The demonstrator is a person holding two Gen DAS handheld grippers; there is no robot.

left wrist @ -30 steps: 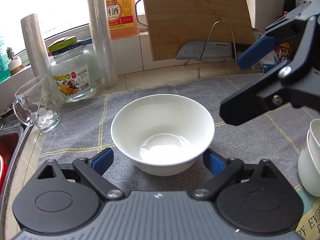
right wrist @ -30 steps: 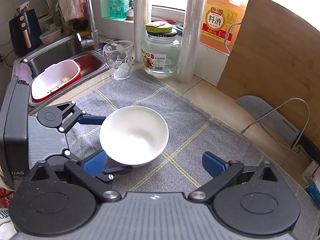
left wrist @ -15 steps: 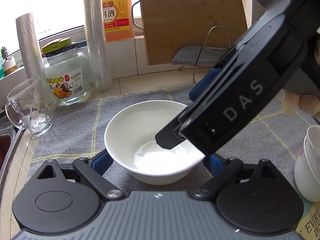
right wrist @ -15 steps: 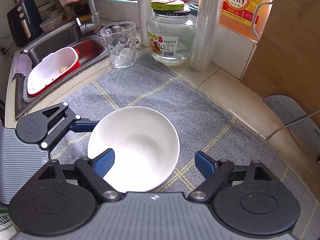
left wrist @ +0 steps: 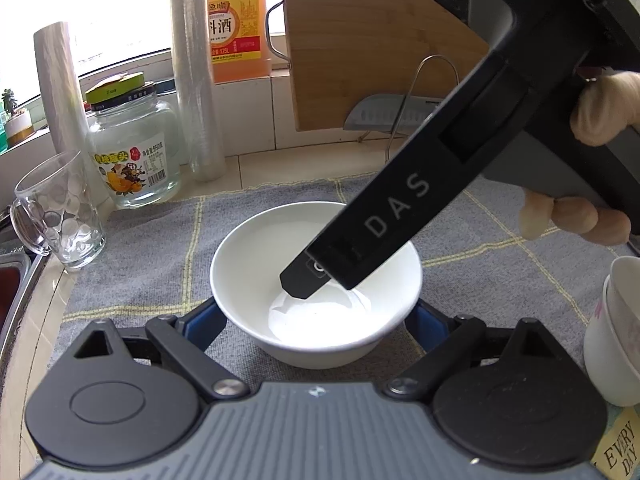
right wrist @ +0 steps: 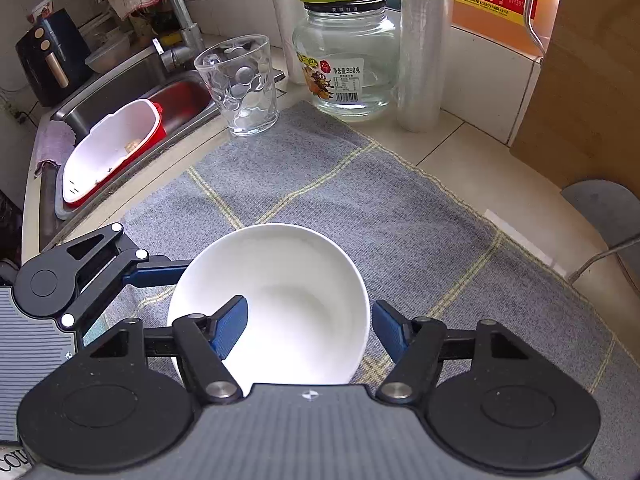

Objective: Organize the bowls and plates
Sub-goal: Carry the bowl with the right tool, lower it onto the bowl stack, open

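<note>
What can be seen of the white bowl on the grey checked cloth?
A plain, glossy white ceramic-looking round bowl, empty and upright on the grey cloth with yellow lines. The right gripper straddles its rim, one blue pad inside, one outside. The left gripper flanks its lower wall; contact is unclear.

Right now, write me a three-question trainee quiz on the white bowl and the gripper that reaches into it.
1. True or false: the white ceramic bowl holds food.
2. Pick one. One finger of the right gripper is: A) inside the bowl; B) inside the glass jar; C) in the steel sink.
3. Short answer: what does the bowl rest on?

Key: 1 false, it is empty. 2 A; the other finger is outside the bowl's wall. 3 the grey checked cloth.
</note>
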